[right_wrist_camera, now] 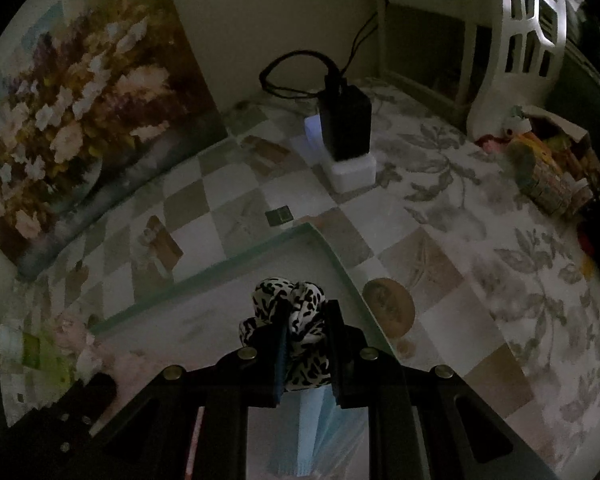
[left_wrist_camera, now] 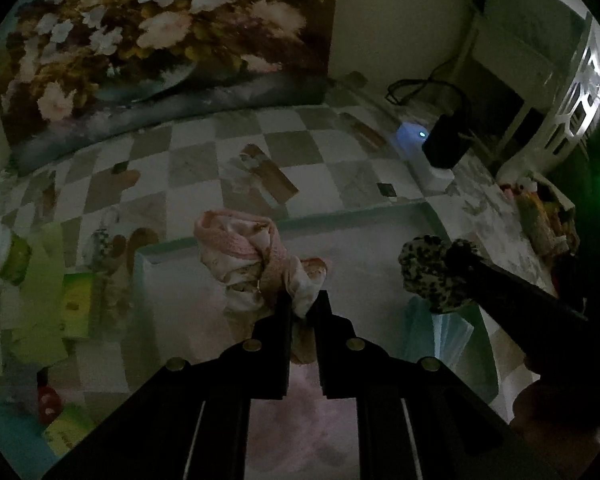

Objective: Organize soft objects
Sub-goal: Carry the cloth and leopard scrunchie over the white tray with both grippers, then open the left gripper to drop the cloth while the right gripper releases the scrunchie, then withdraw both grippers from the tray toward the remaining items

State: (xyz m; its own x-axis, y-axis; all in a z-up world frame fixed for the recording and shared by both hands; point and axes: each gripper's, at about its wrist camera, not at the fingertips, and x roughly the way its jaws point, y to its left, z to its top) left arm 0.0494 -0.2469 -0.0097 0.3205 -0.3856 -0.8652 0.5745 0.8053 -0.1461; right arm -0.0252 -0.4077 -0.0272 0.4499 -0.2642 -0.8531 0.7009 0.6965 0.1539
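**Left wrist view: two scrunchies held over the tray, ready to be set down**

Left wrist view shows our left tongs (left_wrist_camera: 303, 308) pinched narrow on a pink floral scrunchie (left_wrist_camera: 256, 264), which hangs above the pale tray (left_wrist_camera: 340, 216) on the tabletop (left_wrist_camera: 228, 152). Our right tongs (right_wrist_camera: 306, 320) are clamped just as narrow on a black-and-white spotted scrunchie (right_wrist_camera: 288, 308), held over the tray's right part, close to its rim. Below it lies a light blue face mask (right_wrist_camera: 304, 440).

We judge the step to be placing both soft pieces in the tray. To do it well, we should lower each one until the fabric rests on the tray floor before we let the tongs widen, so nothing springs over the rim. We would keep the two scrunchies apart from each other, and steer the spotted one clear of the mask. Lighting is dim, so we should move slowly near the tray's edge, and lift straight up afterwards so no fabric snags.
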